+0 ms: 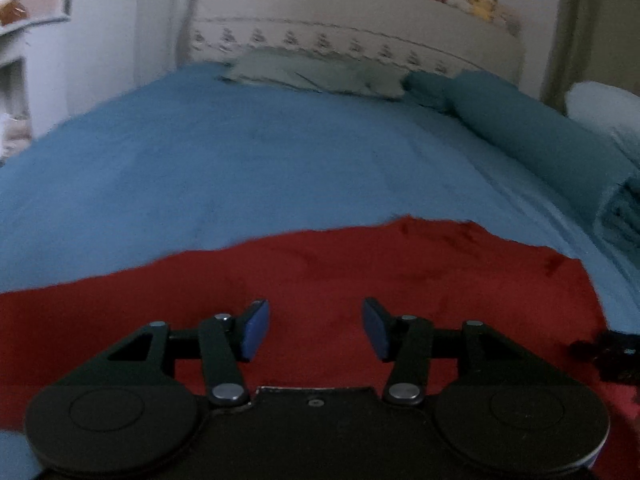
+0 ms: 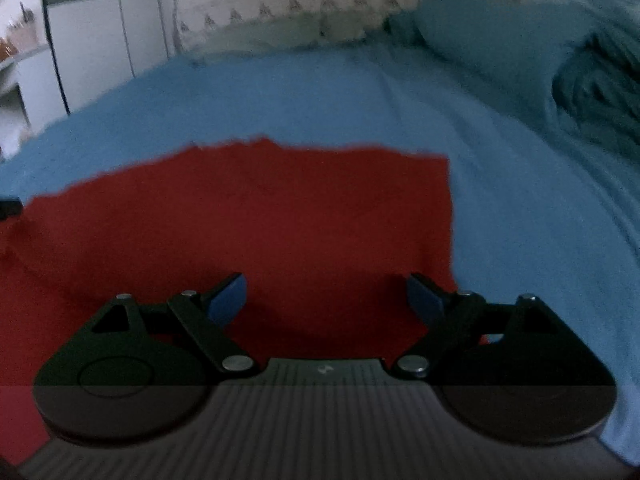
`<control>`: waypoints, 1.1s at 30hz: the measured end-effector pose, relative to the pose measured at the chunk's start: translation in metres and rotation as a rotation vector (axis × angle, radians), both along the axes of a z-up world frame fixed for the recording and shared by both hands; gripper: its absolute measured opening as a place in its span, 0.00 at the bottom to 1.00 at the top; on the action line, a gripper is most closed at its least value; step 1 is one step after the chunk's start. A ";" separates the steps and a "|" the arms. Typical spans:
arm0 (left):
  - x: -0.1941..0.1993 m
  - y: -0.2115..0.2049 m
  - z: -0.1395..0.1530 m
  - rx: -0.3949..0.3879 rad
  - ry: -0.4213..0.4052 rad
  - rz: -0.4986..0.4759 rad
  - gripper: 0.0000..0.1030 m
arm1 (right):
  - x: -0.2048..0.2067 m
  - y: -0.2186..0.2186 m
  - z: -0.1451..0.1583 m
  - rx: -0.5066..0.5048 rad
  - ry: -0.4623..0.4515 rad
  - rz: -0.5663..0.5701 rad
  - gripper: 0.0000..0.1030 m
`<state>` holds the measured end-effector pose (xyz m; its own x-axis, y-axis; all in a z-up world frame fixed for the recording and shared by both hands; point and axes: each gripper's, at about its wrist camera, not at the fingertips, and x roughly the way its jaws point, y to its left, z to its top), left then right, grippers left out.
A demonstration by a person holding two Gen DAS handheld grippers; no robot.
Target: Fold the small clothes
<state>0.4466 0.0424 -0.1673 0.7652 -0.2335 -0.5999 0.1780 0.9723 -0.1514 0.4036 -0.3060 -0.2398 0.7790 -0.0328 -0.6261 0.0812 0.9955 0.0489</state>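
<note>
Both the left tool [image 1: 316, 330] and right tool [image 2: 326, 302] hang released over the blurred red garment [image 1: 360, 264], its near edge hidden.

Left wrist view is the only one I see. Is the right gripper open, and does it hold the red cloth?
Observer: The right gripper is wide open. Nothing is between its pads, and the red cloth lies under it.
Operator: Where along the cloth is it?
Observer: At the cloth's right side. Its right finger is just above that side edge, next to the blue sheet.
Operator: Is the cloth flat there?
Observer: Yes, it looks flat ahead of the gripper, with only faint creases.
</note>
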 end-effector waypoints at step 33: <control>-0.169 0.177 0.117 -0.069 -0.078 0.389 1.00 | -0.122 0.151 0.175 0.049 -0.106 0.208 1.00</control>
<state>0.2772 0.2194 -0.0504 0.8471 0.0450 -0.5296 -0.1880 0.9574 -0.2194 0.2818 -0.1550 -0.0653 0.8273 0.1641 -0.5373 -0.1339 0.9864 0.0950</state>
